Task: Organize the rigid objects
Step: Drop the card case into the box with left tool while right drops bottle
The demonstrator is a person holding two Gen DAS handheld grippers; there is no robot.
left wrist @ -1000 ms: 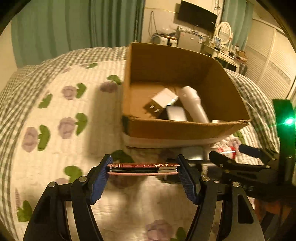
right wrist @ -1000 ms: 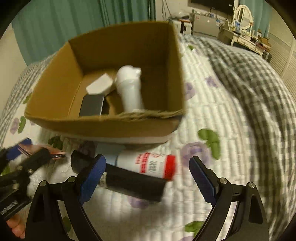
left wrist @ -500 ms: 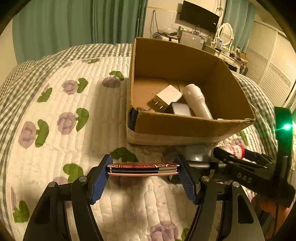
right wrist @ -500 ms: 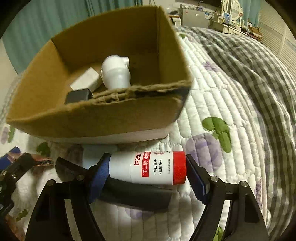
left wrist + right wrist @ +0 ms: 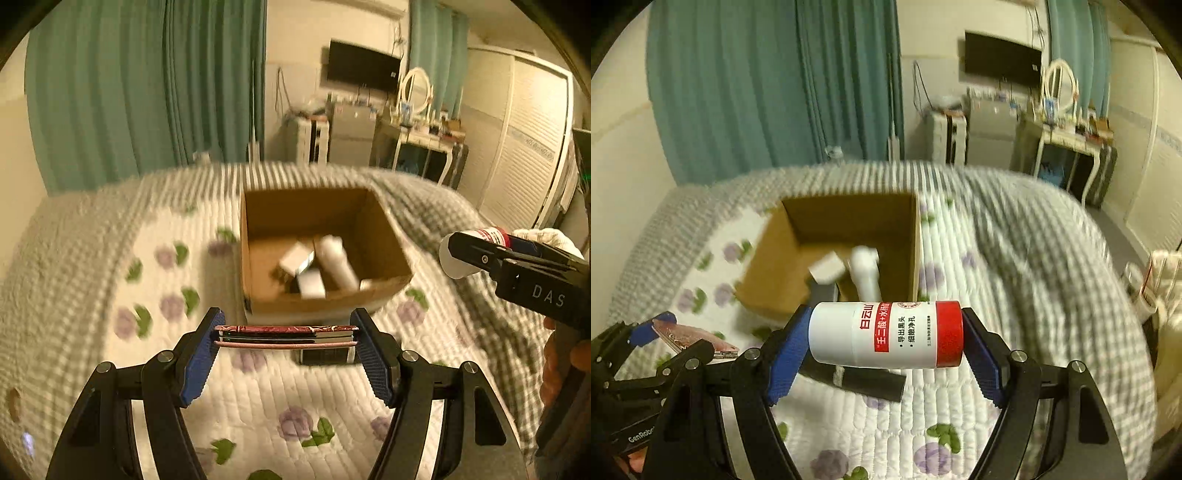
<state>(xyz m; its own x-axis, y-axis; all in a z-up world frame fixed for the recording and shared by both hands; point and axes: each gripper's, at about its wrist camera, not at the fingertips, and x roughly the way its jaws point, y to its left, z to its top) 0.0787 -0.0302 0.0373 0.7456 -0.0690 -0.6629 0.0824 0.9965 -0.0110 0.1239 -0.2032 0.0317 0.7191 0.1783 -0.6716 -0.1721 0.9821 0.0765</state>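
Note:
My left gripper (image 5: 286, 338) is shut on a flat pink and dark red case (image 5: 286, 335), held level above the quilt, short of the open cardboard box (image 5: 384, 221). My right gripper (image 5: 884, 341) is shut on a white bottle with a red cap (image 5: 886, 334), held sideways in the air in front of the box (image 5: 764, 266). The box holds a white tube (image 5: 338, 262), a white charger block (image 5: 295, 256) and a dark flat item. The bottle also shows at the right of the left wrist view (image 5: 476, 243).
A black cylindrical object (image 5: 871, 382) and a grey flat item (image 5: 325, 356) lie on the flowered quilt (image 5: 110, 295) in front of the box. Green curtains, a TV and a dresser stand beyond the bed.
Both grippers have risen and pulled back from the box, so it looks smaller and farther. The right gripper closed on the bottle and lifted it off the quilt. The left still holds the case.

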